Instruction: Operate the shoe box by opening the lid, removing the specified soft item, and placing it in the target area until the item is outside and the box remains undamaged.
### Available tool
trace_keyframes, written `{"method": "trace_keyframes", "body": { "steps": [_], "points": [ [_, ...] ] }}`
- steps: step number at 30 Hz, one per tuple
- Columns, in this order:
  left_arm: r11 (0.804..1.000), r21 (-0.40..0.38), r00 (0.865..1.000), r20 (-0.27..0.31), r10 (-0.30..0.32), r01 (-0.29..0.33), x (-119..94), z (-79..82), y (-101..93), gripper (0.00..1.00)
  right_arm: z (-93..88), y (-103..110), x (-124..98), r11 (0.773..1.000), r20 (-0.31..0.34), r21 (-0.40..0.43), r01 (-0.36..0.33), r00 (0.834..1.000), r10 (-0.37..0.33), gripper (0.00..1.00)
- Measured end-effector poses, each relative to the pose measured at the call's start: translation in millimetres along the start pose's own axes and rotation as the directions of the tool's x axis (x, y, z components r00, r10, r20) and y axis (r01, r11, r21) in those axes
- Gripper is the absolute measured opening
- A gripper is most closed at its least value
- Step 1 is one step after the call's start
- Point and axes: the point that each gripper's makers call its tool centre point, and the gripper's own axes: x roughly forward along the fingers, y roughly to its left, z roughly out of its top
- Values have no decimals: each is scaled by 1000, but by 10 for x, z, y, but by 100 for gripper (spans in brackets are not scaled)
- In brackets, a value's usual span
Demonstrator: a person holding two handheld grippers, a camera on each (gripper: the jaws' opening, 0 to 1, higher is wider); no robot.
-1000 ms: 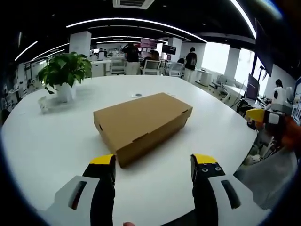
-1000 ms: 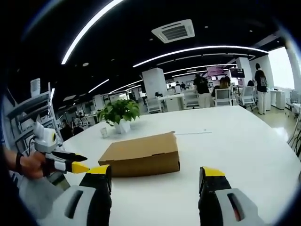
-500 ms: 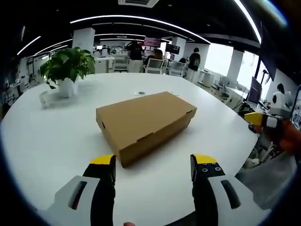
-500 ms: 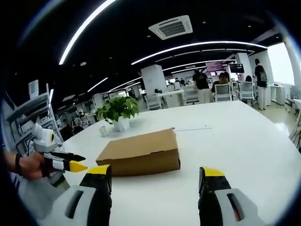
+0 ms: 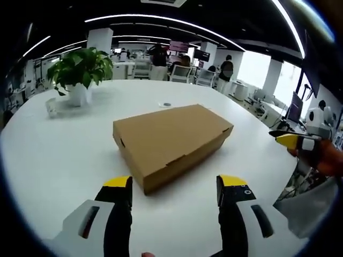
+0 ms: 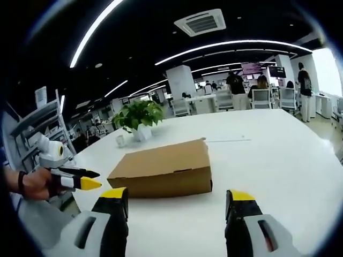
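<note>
Brown cardboard shoe box (image 5: 171,142), lid shut, flat on white table (image 5: 53,155)

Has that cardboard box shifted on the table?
No. The box keeps its place relative to the potted plant; it looks larger because the cameras moved closer.

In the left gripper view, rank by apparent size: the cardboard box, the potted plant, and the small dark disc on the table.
1. Cardboard box, largest; it also lies nearest.
2. Potted plant, farther back.
3. Small dark disc, a speck beyond the box.

The shoe box (image 5: 171,143) is matt brown cardboard, lid smooth. The table (image 5: 53,155) under it looks smooth, white, faintly glossy, perhaps laminate.
</note>
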Motion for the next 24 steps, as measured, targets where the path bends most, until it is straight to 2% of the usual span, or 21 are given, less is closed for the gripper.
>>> {"method": "trace_keyframes", "body": {
  "steps": [7,14,21,24],
  "points": [
    [999,-45,1000,7,27,-27,93,17,158,65,-42,-57,198,1000,-44,-27,-7,999,6,70],
    [995,-94,999,1,33,-33,221,4,284,65,-55,-283,453,1000,-88,-26,6,996,-8,69],
    [985,-167,999,9,48,-46,366,52,436,65,-46,-435,742,1000,-111,-19,-2,994,0,69],
    [982,-181,999,3,46,-44,421,60,437,64,-50,-479,871,1000,-123,-26,-11,992,7,69]
  ]
}}
